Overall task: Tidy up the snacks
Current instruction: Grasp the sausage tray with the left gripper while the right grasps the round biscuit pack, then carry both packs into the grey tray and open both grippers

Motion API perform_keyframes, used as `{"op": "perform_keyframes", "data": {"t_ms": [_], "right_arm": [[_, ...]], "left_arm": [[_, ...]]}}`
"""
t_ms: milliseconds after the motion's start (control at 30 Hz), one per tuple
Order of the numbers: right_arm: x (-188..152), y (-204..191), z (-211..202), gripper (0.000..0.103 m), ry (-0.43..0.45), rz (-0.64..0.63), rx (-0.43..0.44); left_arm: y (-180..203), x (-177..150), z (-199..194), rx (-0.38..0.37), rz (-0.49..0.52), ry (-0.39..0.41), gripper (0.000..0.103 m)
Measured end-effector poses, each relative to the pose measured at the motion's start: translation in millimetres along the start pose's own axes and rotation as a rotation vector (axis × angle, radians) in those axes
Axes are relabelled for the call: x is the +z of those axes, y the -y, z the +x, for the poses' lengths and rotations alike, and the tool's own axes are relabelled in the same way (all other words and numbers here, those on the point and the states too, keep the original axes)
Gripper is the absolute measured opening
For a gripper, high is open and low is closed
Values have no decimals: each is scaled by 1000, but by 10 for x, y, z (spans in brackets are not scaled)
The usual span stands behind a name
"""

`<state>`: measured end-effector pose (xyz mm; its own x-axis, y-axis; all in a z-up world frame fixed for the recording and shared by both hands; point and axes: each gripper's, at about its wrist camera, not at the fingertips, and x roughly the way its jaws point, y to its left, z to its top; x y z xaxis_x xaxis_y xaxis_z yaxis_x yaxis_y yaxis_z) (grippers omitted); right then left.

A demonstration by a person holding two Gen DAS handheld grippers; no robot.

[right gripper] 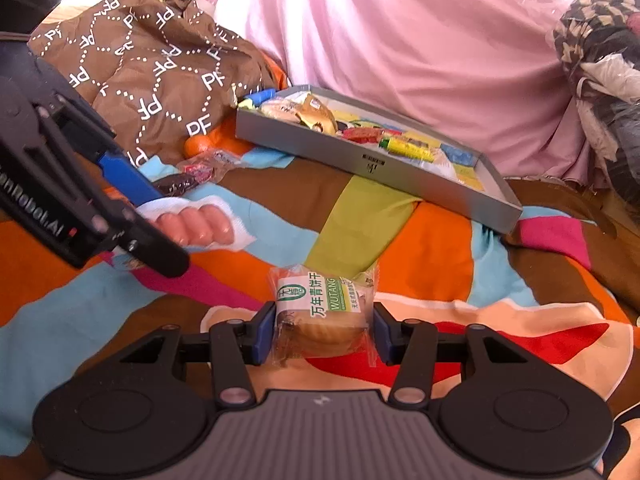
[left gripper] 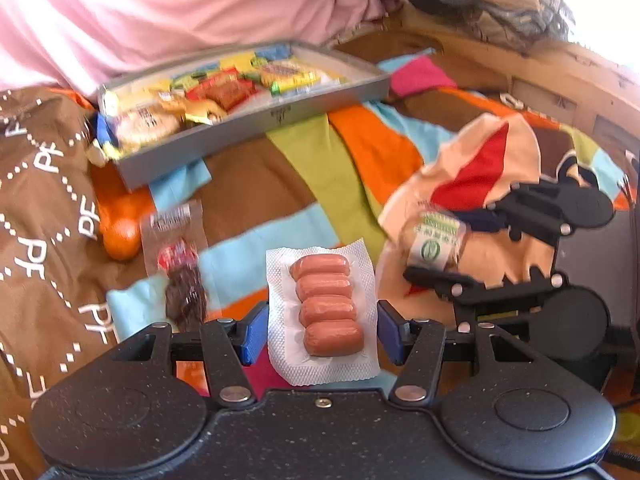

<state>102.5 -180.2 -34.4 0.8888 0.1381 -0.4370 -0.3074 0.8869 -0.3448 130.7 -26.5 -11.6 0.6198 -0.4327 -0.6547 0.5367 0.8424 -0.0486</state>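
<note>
Two hand-held grippers, each with a snack between its fingers, above a patchwork bedspread.

Near: the left gripper [left gripper: 322,334] has its blue fingers [left gripper: 254,334] clamped on the edges of a sausage pack [left gripper: 326,306]; the right gripper [right gripper: 324,334] has its fingers [right gripper: 264,334] closed against a biscuit packet [right gripper: 324,316], held over the bedspread [right gripper: 420,248]. Middle: a dark wrapped snack [left gripper: 180,264] and an orange [left gripper: 120,240] lie on the bedspread, left of the sausage pack. Far: the grey tray [right gripper: 400,172] of assorted wrapped snacks sits tilted before a pink cloth [right gripper: 400,40].
</note>
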Motion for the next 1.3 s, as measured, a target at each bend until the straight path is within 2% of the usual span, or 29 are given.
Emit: {"op": "perform_keyframes", "data": {"t_ms": [200,333,633,767,1000,1300], "right_arm": [[63,80,-53,54,40,29,-5],[189,127,-26,54,65,27,5],[642,326,149,54,136,3,21],[926,511,317,54,139,-47,37],[1260,996,670,54,131,-33,-49],[1382,1551,1182,54,52,174,-146]], "left_arm": [[18,153,-47,24,-25,98,58],[-11,325,-68,45,0,144,58],[-288,827,-45,135,-24,225,59],[-456,1111,62,166,-69,244,59],[-613,1514,390,240,-146,292,59],[-715,1829,889,275,-303,277,59]]}}
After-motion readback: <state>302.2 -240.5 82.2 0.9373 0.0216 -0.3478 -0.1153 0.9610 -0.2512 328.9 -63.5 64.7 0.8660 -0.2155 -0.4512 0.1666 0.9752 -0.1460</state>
